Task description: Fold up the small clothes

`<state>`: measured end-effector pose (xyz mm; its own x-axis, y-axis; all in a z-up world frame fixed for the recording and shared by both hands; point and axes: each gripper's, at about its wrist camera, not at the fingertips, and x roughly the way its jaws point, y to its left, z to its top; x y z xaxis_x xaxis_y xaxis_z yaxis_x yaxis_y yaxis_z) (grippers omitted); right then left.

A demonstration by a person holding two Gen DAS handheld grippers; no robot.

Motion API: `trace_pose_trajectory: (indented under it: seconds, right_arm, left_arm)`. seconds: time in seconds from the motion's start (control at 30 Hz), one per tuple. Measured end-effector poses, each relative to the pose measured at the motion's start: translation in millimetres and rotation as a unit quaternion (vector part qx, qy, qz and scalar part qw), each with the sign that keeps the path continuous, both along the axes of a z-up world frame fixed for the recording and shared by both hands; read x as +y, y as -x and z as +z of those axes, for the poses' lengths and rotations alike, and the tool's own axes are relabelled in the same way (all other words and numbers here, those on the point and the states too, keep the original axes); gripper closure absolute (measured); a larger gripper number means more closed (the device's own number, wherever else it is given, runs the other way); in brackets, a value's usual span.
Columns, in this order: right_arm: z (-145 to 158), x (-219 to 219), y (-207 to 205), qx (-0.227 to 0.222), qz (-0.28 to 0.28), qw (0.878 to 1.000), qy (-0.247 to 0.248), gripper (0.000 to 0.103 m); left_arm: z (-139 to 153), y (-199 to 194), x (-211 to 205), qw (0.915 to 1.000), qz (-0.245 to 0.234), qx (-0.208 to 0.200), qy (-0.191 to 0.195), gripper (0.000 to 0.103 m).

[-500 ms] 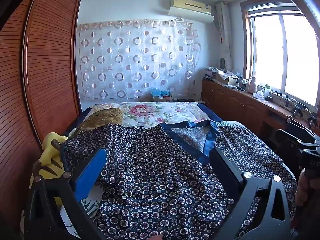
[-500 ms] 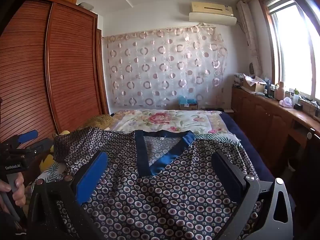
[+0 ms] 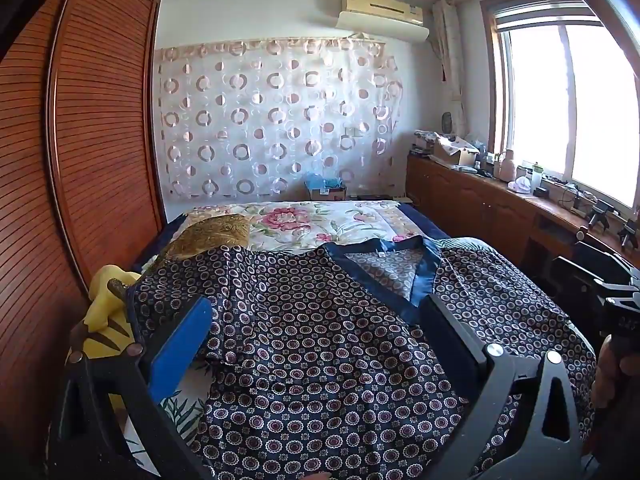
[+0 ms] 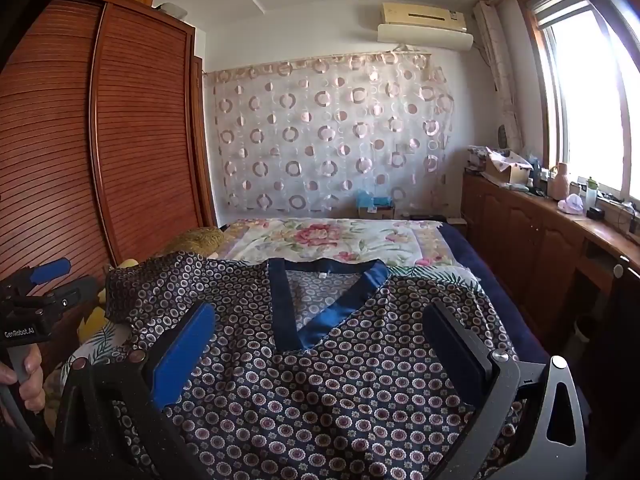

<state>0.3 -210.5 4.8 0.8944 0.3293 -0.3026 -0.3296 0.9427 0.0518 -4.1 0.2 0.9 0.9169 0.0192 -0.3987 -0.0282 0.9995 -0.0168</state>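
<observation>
Folding has barely begun, by the look of it. A dark patterned top (image 4: 320, 380) with a blue V-neck band (image 4: 320, 320) lies spread face up across the near part of the bed (image 4: 340, 240), collar toward the far end, body flat and hem out of view below the cameras. Its sleeve on the left side (image 3: 188, 280) is bunched and partly turned over itself near a yellow soft toy (image 3: 104, 312), though the fisheye edge makes it hard to say whether that is a deliberate first fold or just a crumple. The sleeve on the right side drapes toward the bed's edge.

Left tongs (image 3: 320, 340) hover above the left half of the top with jaws spread wide, holding nothing. Right tongs (image 4: 320, 344) hang over the chest just below the neckline, also spread wide and empty.

Still to do, I judge: bring both sleeves in across the body, then fold the body over.
</observation>
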Motion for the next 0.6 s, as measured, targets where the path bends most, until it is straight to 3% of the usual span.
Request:
trace_pose_trajectory:
  seconds: [0.6]
  right_arm:
    - [-1.6, 0.5, 0.4, 0.001, -0.003, 1.0, 0.001, 0.0]
  left_arm:
    - [-2.5, -0.1, -1.0, 1.0, 0.004, 0.002, -0.004, 0.0]
